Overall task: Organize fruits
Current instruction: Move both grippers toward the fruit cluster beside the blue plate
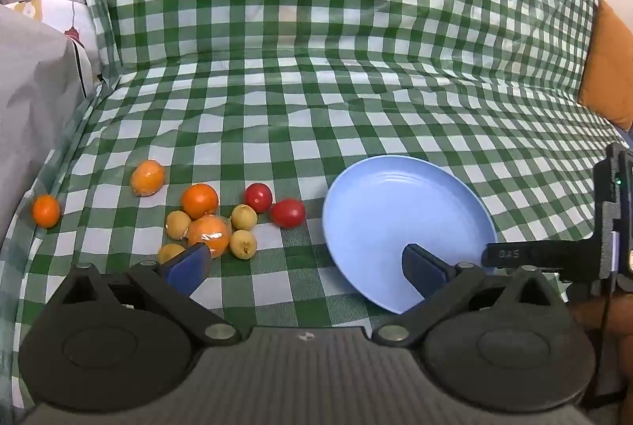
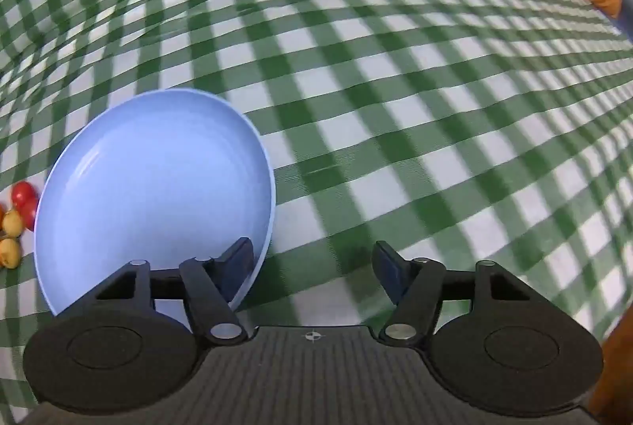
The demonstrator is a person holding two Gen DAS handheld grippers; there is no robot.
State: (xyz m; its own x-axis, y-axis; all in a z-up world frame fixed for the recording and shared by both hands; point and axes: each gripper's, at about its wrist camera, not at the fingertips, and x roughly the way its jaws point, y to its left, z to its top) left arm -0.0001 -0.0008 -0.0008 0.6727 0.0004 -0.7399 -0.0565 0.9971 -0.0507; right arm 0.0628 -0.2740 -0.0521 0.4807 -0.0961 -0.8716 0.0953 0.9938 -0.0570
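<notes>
An empty light blue plate (image 1: 395, 211) lies on the green checked cloth; it also shows in the right wrist view (image 2: 158, 180). Left of it lie loose fruits: two red tomatoes (image 1: 288, 212), several oranges (image 1: 199, 200), one plastic-wrapped (image 1: 209, 232), and small yellow-brown fruits (image 1: 243, 216). A lone orange (image 1: 46, 211) sits far left. My left gripper (image 1: 304, 263) is open and empty, its left finger by the fruit pile, its right finger over the plate's near rim. My right gripper (image 2: 312, 263) is open and empty, its left finger over the plate's right edge.
The checked cloth (image 1: 316, 69) rises into a backrest behind. An orange cushion (image 1: 609, 69) is at the right, and grey patterned bedding (image 1: 35, 69) at the left. The right gripper's body (image 1: 609, 227) shows at the right edge of the left wrist view.
</notes>
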